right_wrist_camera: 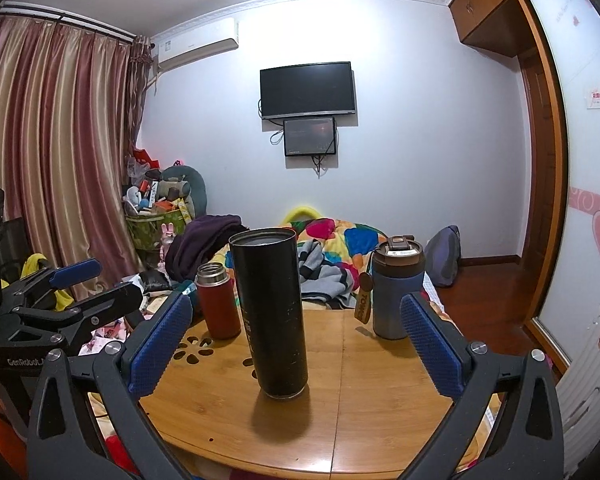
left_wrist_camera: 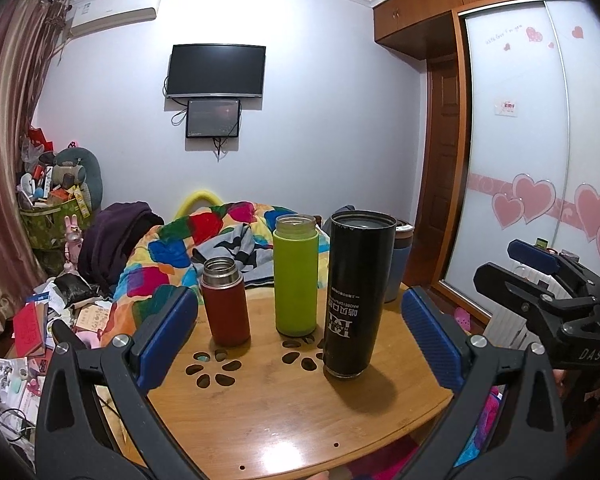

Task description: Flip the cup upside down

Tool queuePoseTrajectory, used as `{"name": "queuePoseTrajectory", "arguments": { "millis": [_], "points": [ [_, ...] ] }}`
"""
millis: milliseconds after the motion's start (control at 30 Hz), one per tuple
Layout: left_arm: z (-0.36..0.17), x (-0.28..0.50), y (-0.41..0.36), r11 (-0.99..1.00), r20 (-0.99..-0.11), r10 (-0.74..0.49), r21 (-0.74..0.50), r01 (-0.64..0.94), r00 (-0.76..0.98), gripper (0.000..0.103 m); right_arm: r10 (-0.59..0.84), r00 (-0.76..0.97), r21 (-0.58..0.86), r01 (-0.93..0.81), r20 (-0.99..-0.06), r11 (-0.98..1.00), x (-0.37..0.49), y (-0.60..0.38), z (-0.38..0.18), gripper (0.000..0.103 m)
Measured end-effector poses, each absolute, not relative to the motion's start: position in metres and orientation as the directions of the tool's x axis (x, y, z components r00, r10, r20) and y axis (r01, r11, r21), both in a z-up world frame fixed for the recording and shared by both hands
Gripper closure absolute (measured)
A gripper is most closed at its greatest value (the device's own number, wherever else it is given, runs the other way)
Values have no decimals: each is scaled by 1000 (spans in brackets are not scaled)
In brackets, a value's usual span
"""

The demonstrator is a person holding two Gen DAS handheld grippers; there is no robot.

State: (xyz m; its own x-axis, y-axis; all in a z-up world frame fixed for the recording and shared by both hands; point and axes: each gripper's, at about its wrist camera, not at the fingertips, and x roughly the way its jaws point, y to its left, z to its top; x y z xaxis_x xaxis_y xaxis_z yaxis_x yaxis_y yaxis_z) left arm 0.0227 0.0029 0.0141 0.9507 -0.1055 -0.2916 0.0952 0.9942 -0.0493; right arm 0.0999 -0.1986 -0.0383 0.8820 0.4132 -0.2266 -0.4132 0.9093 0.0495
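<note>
A tall black cup [left_wrist_camera: 354,296] stands on the round wooden table [left_wrist_camera: 284,412] with its printed text upside down. It also shows in the right wrist view [right_wrist_camera: 270,318], standing near the table's middle. My left gripper [left_wrist_camera: 300,336] is open and empty, held back from the cups at the table's near edge. My right gripper [right_wrist_camera: 296,344] is open and empty, with the black cup in line between its blue pads but further out. The right gripper shows at the right in the left wrist view [left_wrist_camera: 540,276]. The left gripper shows at the left in the right wrist view [right_wrist_camera: 84,284].
A red flask [left_wrist_camera: 225,300], a green bottle [left_wrist_camera: 296,274] and a blue lidded tumbler [right_wrist_camera: 396,286] with a strap stand on the table's far half. Behind it lies a bed with a colourful quilt [left_wrist_camera: 204,240]. Clutter covers the floor at left [left_wrist_camera: 32,336].
</note>
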Motion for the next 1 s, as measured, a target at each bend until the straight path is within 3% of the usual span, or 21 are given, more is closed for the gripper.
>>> {"name": "queuePoseTrajectory", "arguments": {
  "millis": [1000],
  "points": [
    [14, 21, -2, 995, -285, -99, -24, 97, 953, 0, 416, 879, 60, -414, -232, 908, 102, -199, -39, 0]
  ]
}}
